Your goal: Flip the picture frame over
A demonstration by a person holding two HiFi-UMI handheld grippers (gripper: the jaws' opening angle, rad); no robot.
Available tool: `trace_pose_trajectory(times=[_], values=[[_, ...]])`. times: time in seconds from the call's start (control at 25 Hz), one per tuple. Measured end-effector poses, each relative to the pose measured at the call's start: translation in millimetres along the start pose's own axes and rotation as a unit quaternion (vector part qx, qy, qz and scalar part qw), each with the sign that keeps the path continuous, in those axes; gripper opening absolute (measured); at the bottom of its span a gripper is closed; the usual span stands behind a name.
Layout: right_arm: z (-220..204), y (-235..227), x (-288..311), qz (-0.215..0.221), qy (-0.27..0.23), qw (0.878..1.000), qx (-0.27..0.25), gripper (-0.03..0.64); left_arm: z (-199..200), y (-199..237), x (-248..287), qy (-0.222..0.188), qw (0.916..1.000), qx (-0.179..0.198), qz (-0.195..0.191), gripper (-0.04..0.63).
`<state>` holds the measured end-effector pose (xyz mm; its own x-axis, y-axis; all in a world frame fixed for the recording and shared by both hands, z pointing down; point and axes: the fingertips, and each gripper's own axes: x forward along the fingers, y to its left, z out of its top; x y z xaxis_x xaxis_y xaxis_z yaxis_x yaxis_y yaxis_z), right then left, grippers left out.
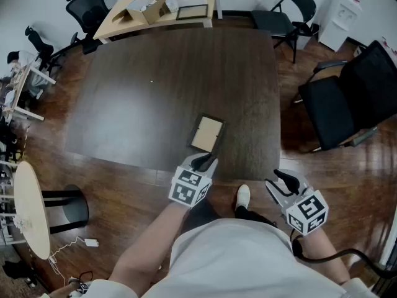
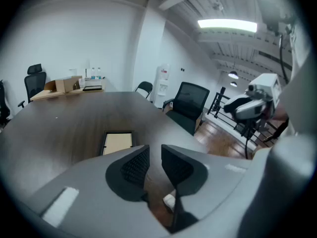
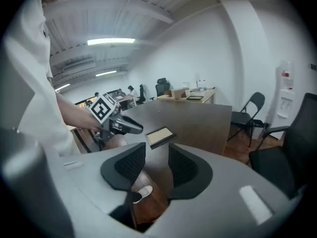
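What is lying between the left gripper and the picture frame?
Nothing: only bare table separates the left gripper and picture frame, seen in the head view.

Your head view looks steeply down on the table (image 1: 136,92). Both gripper views look low along their jaws across that table; all three share the frame (image 1: 207,133).

Office meeting room. Big dark wooden conference table (image 1: 155,85), black swivel office chairs (image 1: 87,5) in far corner, folding chair (image 1: 291,11), light wood desk (image 1: 161,22) with cardboard boxes (image 1: 155,8), water dispenser (image 2: 162,81), ceiling strip light (image 2: 227,25), wood floor (image 1: 124,203).
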<state>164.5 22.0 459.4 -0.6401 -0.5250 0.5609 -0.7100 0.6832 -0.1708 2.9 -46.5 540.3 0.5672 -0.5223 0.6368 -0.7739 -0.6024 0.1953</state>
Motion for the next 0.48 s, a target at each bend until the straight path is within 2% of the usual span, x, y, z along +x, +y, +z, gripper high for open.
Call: trace_pose_trajectory(times=[0.24, 0.36, 0.48], values=[[4, -11, -1, -0.056, 0.002, 0.997, 0.047, 0.147, -22, 47, 64, 0.088, 0.9955, 0.026, 0.024, 0.075], [2, -12, -10, -0.091, 0.007, 0.993, 0.069, 0.146, -35, 53, 87, 0.114, 0.993, 0.021, 0.024, 0.077], [0, -11, -16, -0.117, 0.01, 0.989, 0.088, 0.145, -38, 53, 95, 0.121, 0.9917, 0.03, 0.032, 0.081]])
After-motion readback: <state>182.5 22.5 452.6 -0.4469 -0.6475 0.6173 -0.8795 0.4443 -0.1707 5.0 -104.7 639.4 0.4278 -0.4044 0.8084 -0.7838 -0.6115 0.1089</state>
